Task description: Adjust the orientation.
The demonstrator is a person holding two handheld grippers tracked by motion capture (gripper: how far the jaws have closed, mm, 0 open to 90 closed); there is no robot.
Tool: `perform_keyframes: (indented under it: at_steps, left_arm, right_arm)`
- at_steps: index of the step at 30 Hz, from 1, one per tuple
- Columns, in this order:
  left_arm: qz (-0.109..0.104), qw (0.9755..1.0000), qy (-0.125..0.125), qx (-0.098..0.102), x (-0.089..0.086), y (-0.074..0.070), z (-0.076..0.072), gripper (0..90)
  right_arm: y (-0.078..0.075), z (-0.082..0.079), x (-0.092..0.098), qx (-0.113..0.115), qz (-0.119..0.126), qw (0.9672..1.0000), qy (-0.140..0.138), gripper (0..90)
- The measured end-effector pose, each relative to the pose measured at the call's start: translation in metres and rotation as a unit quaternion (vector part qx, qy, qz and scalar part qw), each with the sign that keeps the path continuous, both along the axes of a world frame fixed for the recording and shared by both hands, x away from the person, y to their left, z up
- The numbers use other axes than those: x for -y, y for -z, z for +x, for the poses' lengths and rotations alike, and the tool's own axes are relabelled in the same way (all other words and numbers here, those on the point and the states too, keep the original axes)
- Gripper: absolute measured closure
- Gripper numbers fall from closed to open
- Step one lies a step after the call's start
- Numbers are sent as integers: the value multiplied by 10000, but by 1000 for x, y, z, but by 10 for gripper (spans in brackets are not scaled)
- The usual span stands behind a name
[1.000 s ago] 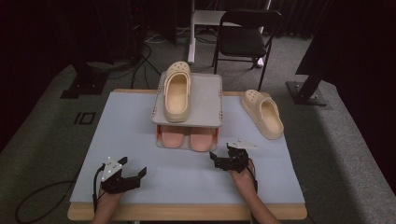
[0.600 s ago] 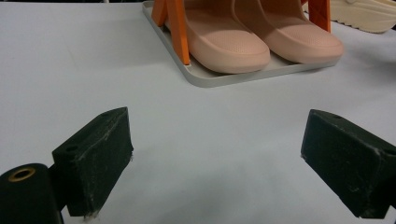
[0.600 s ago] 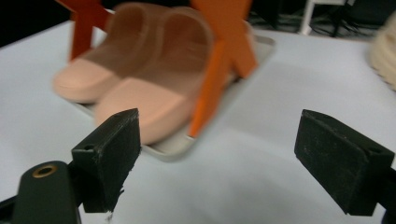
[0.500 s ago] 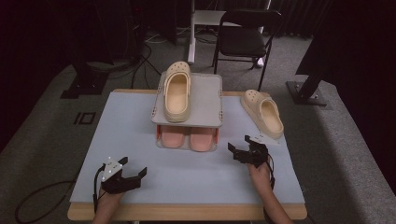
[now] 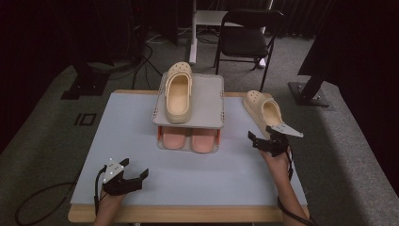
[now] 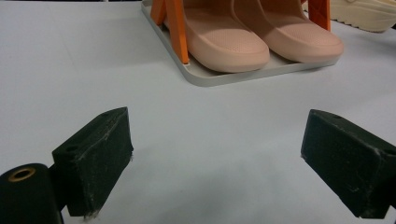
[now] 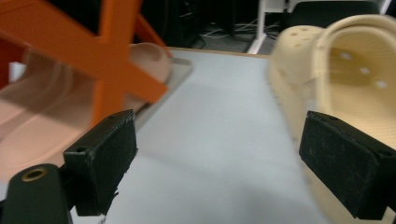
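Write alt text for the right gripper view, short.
The right gripper, jaws open, points at a cream clog lying on the pale table, with the clog's heel end just past the right-hand jaw. To the left, blurred, stands an orange-framed shoe rack with pink slippers on its bottom tray.

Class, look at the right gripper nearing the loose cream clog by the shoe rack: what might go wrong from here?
1. The right gripper is open beside the loose clog, which lies near the table edge; a nudge might push it off.
2. In the right gripper view, the rack's orange strut stands close to the left finger, so a sideways swing may knock it.
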State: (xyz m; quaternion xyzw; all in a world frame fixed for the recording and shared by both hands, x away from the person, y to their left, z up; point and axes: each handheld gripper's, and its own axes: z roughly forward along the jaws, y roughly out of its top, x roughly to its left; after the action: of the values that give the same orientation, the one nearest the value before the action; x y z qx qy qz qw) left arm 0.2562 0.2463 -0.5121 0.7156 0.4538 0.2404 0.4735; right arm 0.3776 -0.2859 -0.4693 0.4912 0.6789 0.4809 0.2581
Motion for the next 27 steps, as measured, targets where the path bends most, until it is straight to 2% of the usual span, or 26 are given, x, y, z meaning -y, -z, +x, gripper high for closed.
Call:
perform_keyframes:
  at_steps: [2, 7, 10, 15, 19, 21, 25, 27]
  left_arm:
    - [-5, 10000, 2, -9, 0, 0, 0, 87]
    - [14, 10000, 18, 0, 1, 1, 0, 87]
    - [5, 10000, 27, -1, 2, 1, -1, 87]
    - [4, 10000, 43, -8, 3, 1, -1, 87]
    - [-4, 10000, 44, -20, 3, 2, -1, 87]
    - [-7, 10000, 43, -25, 4, 2, -1, 87]
    - [-14, 10000, 44, -34, 4, 2, -2, 87]
    - [-2, 10000, 49, -28, 5, 2, -2, 87]
  right_arm:
    - [-1, 7, 5, -55, 62, 10000, 26, 124]
    - [-2, 24, 14, -127, 37, 9997, 214, 142]
    - [-2, 34, 19, -144, -118, 9992, 348, 170]
    - [0, 49, 26, -236, -25, 9987, 459, 182]
    - [3, 59, 28, -317, -2, 9981, 522, 183]
    - [4, 65, 28, -367, -104, 9976, 575, 189]
    - [2, 74, 30, -392, -51, 9970, 667, 207]
    - [1, 80, 30, -409, -157, 9963, 745, 208]
